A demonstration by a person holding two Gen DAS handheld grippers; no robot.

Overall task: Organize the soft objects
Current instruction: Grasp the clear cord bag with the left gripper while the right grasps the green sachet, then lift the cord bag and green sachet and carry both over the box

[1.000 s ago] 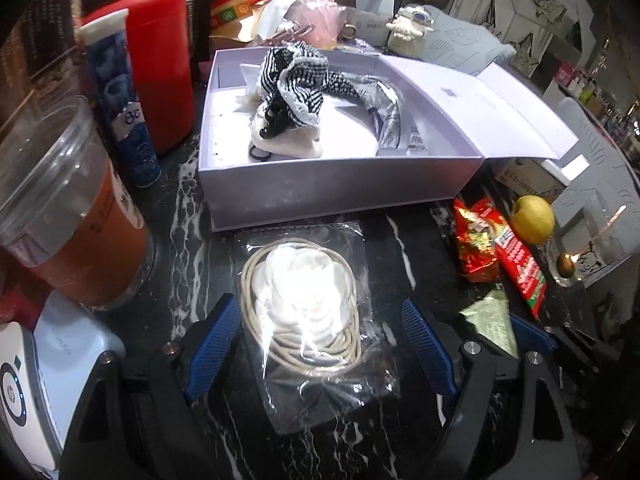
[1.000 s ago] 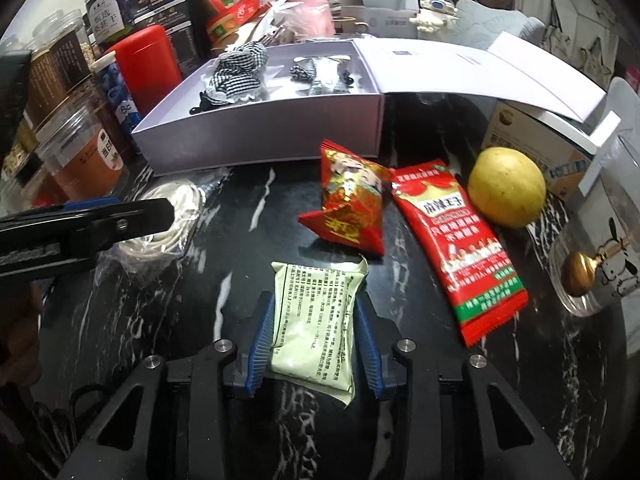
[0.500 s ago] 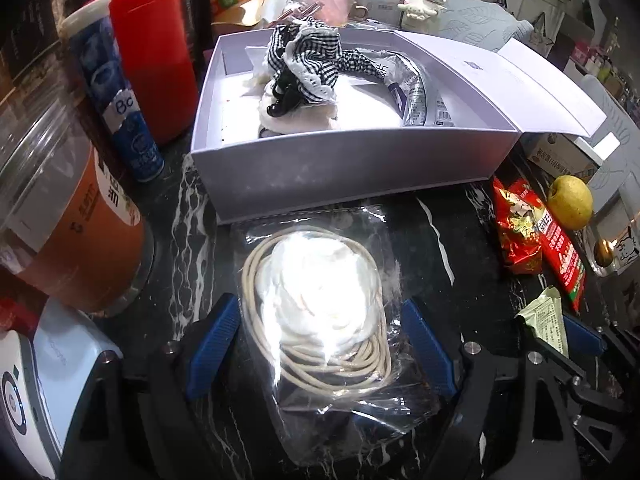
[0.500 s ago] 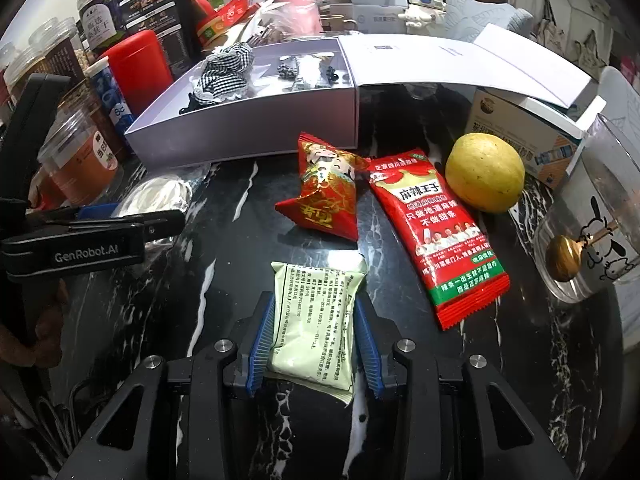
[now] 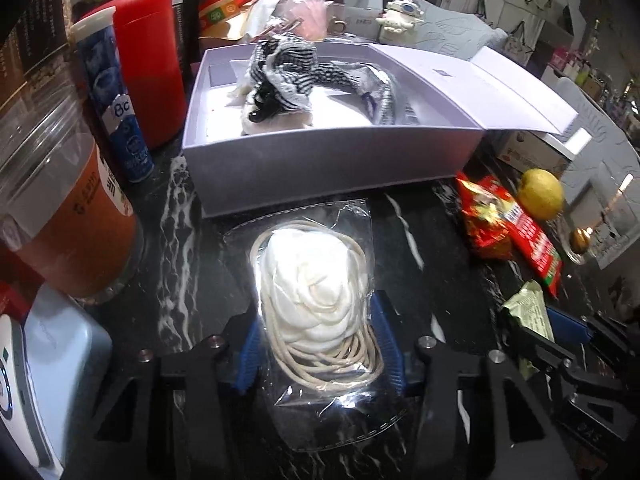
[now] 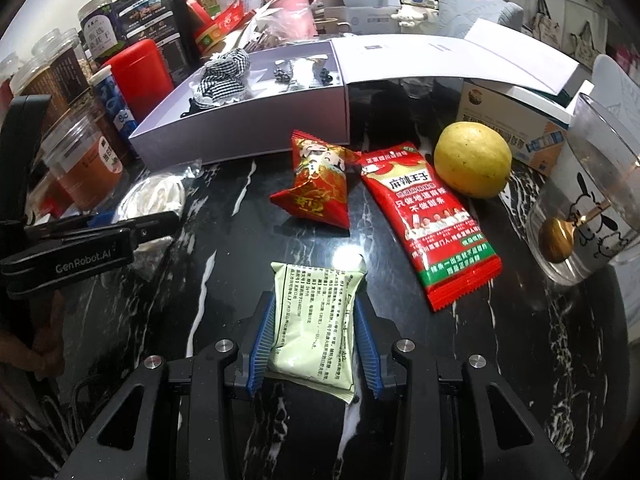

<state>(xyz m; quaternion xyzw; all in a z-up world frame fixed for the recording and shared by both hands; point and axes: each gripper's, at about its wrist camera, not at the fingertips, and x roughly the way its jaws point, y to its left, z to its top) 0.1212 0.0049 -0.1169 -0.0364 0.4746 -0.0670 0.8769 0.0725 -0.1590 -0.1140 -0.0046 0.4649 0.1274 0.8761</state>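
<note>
Blue-padded left gripper (image 5: 320,344) clamps a clear plastic bag of coiled cream cord (image 5: 320,304) on the black marble table (image 5: 420,248). Right gripper (image 6: 314,340) pinches a pale green sachet (image 6: 312,328). Beyond lies an open lavender box (image 5: 320,160) holding checked fabric (image 5: 288,68).

the clear bag (image 5: 320,312) between the left claw (image 5: 320,344) pads hides whatever tabletop lies beneath it, and glare washes out its lower edge. left of that claw, an orange-filled cup (image 5: 60,216) and a white device (image 5: 44,368) run off the frame. print on the green packet (image 6: 316,320) in the right claw (image 6: 314,332) is too small to read. far behind, jar labels blur.
</note>
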